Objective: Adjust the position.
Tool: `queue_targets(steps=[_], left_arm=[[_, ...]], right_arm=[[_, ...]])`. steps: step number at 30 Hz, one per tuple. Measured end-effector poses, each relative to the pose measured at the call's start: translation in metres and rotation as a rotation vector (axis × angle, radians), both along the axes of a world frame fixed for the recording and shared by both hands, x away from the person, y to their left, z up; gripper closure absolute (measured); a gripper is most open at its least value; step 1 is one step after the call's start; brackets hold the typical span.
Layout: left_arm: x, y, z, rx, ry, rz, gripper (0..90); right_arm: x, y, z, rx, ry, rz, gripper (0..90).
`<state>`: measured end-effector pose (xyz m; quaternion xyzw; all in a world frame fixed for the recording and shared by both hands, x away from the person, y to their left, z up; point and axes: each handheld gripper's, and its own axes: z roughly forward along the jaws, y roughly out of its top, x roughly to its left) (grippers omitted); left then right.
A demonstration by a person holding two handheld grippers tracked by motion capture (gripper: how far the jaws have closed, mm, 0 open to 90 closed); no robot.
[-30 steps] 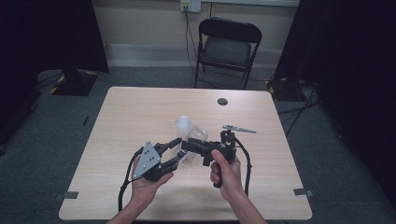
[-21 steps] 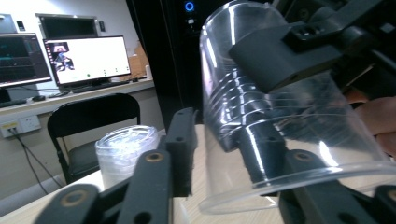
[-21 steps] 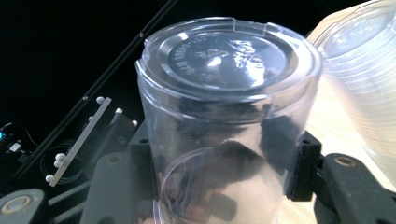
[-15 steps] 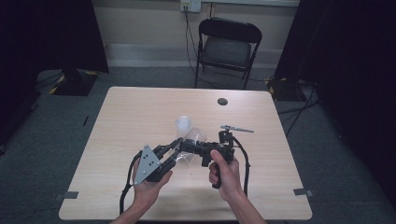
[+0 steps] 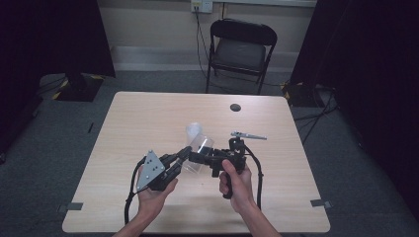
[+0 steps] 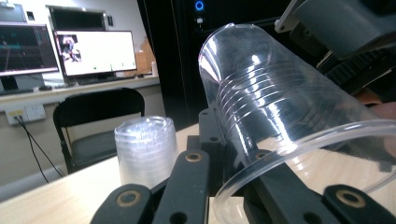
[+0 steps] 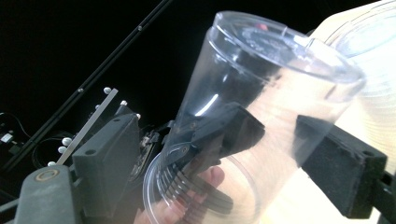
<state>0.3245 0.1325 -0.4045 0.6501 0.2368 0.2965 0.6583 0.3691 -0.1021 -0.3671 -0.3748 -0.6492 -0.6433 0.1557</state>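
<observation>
Above the near middle of the desk [image 5: 148, 113] I have a clear plastic cup [image 5: 197, 154] lying on its side in the air between my two claws. Being transparent, its outline is hard to trace from the high view, and in the left gripper view its rim runs off the right edge. My left claw [image 5: 184, 153] has just been closing and now pinches the cup's wall near the rim, one jaw inside the mouth. My right claw [image 5: 193, 157] has just been opening; in the right gripper view its jaws stand wide on either side of the cup, and I cannot tell whether a pad touches it. The cup is empty. Just behind it a stack of clear cups [image 6: 145, 150] stands upside down on the desk
</observation>
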Motion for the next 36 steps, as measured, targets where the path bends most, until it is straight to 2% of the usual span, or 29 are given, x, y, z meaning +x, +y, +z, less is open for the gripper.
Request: queue_targets(steps=[3,5,11,16,24,27,32,35,36], left_arm=[[0.001,0.001,0.0,-0.019,0.027,-0.007,89.4],[0.001,0.002,0.001,-0.009,0.041,-0.006,89.5],[0.002,0.004,0.002,-0.021,0.082,-0.027,89.7],[0.0,0.008,0.004,-0.028,0.093,-0.038,89.8],[-0.003,0.01,0.005,0.0,0.122,-0.053,89.8],[-0.002,0.01,0.004,0.017,0.149,-0.049,90.0],[0.0,0.011,0.004,0.037,0.191,-0.053,90.0],[0.003,0.013,0.004,0.072,0.239,-0.043,90.0],[0.004,0.015,0.004,0.079,0.266,-0.046,90.0]], right_arm=[[0.0,-0.002,0.0,-0.005,-0.018,-0.011,14.0],[0.0,-0.003,0.001,-0.001,-0.016,-0.009,13.9],[0.001,-0.004,0.0,-0.011,-0.023,-0.019,13.9],[0.003,-0.009,0.001,-0.004,-0.039,-0.028,13.9],[0.005,-0.019,0.004,0.003,-0.069,-0.039,13.8],[0.005,-0.021,0.004,-0.013,-0.085,-0.049,13.7],[0.004,-0.023,0.003,-0.054,-0.141,-0.072,13.8],[0.004,-0.025,0.004,-0.07,-0.168,-0.084,13.8],[0.004,-0.025,0.004,-0.076,-0.171,-0.087,13.8]])
